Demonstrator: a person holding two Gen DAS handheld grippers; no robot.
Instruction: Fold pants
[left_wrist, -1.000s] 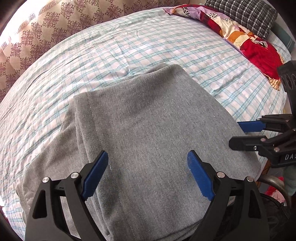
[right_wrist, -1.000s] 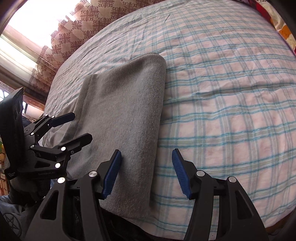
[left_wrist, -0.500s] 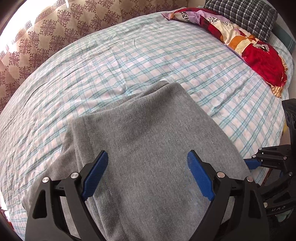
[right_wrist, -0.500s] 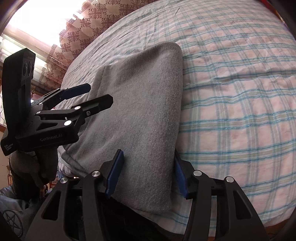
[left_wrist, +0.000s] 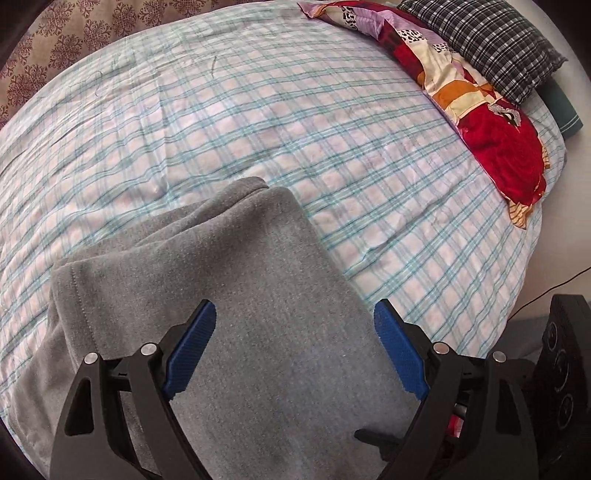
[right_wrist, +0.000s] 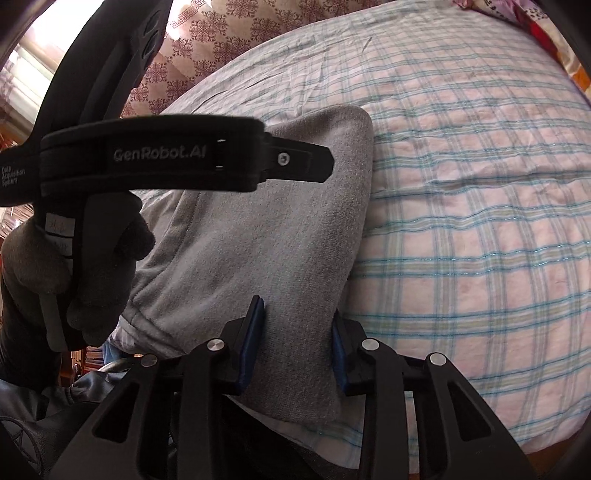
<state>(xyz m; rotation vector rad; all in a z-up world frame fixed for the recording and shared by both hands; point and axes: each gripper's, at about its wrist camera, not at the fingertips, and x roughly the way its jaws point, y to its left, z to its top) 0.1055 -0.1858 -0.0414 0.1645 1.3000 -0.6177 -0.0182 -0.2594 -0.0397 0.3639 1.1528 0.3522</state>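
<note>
You get soft daylight across the pale plaid bedsheet (left_wrist: 332, 122), while the window (right_wrist: 16, 70) glares white in your right view's upper left corner. Fisheye bends both pictures, with dark vignetting rounding their corners; focus stays sharp.

Grey fleece pants (left_wrist: 229, 295) folded into thick multi-layer stack, lying at bed's (left_wrist: 332, 122) near edge, stitched seam showing.

One gray pants (left_wrist: 229, 302), two pillows (left_wrist: 476, 122), two grippers (left_wrist: 295, 354), one bed (left_wrist: 258, 122).
</note>
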